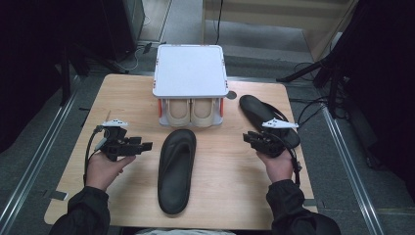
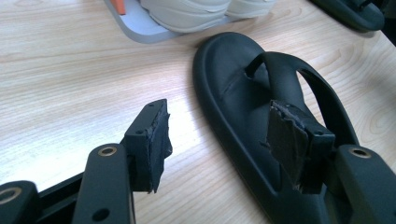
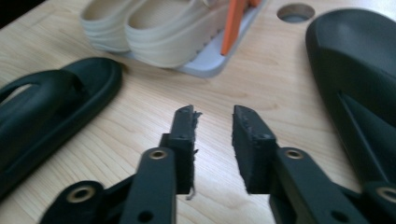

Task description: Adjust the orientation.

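Wood table [image 1: 122,98] first, then the white rack [image 1: 190,68] at its far middle, which I use as my landmark: a beige pair [image 1: 192,111] sits on its lower shelf. One black sandal [image 1: 176,169] lies just in front of the rack, sole down, long axis running from me toward the rack, toe end nearest it. Its mate [image 1: 259,113] lies right of the rack, angled, strap side down I think.

I judge the job as shelving the black pair, and it's barely begun: neither sandal is on the rack or lifted.

My left gripper [image 2: 219,140], left of the front sandal, has its jaws wide apart, one hanging over the sandal's edge, holding nothing. My right gripper [image 3: 212,140], beside the mate, stands part open over bare wood, empty.
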`<state>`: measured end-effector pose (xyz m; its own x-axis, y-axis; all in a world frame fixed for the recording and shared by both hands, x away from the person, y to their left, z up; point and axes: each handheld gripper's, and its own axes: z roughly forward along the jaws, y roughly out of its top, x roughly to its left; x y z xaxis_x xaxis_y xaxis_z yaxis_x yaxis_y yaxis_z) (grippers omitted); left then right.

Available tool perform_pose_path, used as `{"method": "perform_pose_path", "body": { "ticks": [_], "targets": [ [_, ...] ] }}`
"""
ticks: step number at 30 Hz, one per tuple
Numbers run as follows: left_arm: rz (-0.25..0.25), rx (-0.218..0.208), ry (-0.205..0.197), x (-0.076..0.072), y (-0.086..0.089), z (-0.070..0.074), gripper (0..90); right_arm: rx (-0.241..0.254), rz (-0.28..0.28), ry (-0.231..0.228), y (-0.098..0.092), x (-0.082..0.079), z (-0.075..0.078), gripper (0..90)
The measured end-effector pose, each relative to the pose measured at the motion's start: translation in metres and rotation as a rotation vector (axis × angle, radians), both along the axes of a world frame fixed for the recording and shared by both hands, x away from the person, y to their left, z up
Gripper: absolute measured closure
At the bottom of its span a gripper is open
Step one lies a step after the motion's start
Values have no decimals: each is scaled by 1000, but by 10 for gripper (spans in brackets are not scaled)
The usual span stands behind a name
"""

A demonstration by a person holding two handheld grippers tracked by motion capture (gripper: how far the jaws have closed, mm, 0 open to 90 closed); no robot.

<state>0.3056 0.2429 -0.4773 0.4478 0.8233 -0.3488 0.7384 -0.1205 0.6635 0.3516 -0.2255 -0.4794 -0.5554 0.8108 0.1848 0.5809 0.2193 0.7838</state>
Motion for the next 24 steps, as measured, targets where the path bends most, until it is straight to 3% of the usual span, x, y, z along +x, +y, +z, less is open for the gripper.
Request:
{"method": "perform_pose_path", "body": {
  "ticks": [6, 13, 18, 22, 24],
  "targets": [
    [20, -17, 0, 4, 9, 0, 402, -18, -34, 21, -10, 4, -7, 900],
    [26, -6, -13, 11, 14, 1, 406, -35, -66, 42, -26, 15, -10, 900],
    [45, -26, 8, 19, 21, -1, 410, 22, -112, 56, -41, 25, -13, 900],
    [45, -9, -24, 22, 22, -1, 417, -42, -129, 55, -41, 31, -19, 900],
    [51, -4, -24, 24, 22, -2, 420, -48, -138, 70, -43, 32, -24, 900]
  ]
}}
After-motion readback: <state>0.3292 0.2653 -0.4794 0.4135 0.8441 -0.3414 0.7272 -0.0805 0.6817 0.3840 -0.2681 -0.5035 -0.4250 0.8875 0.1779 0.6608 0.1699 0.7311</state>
